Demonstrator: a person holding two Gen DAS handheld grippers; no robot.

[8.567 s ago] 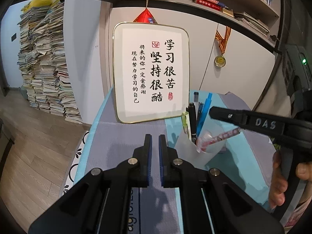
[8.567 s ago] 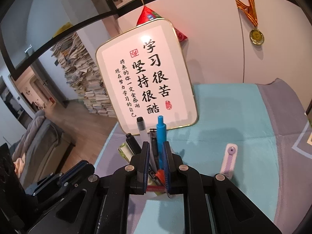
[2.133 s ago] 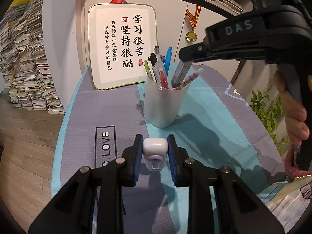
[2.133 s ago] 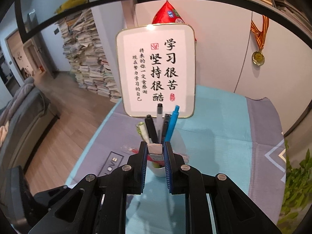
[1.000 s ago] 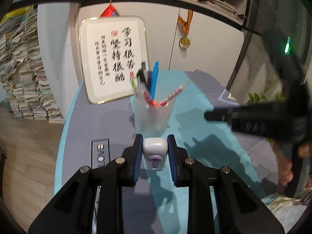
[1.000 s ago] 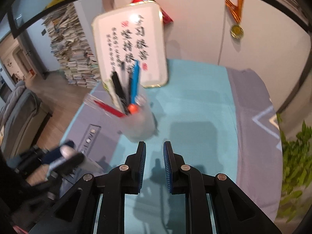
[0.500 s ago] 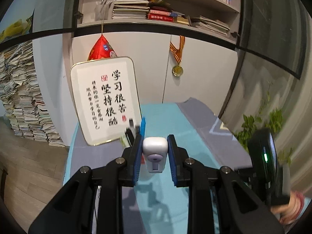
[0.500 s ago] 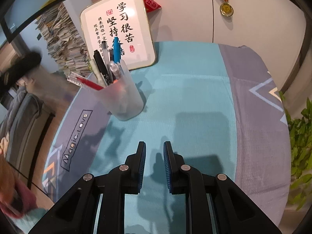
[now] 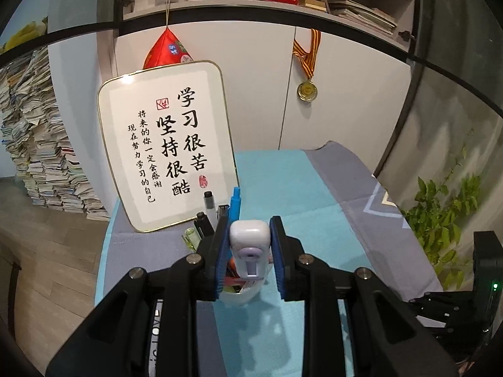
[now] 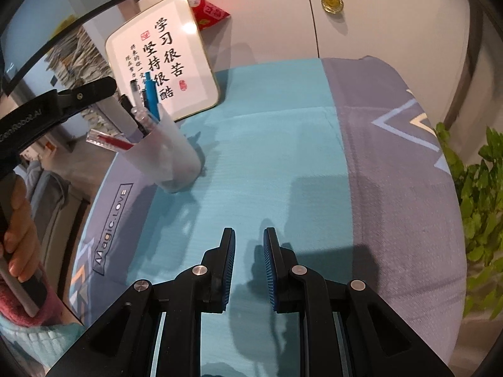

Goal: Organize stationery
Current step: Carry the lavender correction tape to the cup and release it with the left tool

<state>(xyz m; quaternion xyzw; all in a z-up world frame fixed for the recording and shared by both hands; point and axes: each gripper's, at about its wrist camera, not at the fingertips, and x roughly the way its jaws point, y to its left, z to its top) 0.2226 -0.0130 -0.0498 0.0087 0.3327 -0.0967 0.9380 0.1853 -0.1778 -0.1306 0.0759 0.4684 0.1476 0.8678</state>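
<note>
My left gripper (image 9: 248,242) is shut on a white and lilac correction tape (image 9: 250,251) and holds it just above the frosted pen cup (image 9: 240,295), which it mostly hides. Pens (image 9: 235,202) stick up behind the fingers. In the right wrist view the pen cup (image 10: 169,157) stands on the teal mat with several pens and a red-and-clear ruler (image 10: 110,141) in it; the left gripper's finger (image 10: 78,94) hovers over it. My right gripper (image 10: 248,267) is open and empty, low over the mat, to the right of the cup.
A framed calligraphy board (image 9: 166,144) leans against the white cabinet behind the cup. A medal (image 9: 307,91) hangs on the cabinet. The teal and grey table mat (image 10: 283,144) covers the table. A green plant (image 10: 481,182) stands at the right edge. Paper stacks (image 9: 34,157) rise at left.
My left gripper has carried the correction tape forward and down to just above the pen cup. My right gripper, open and empty, has drawn back and lowered toward the mat.
</note>
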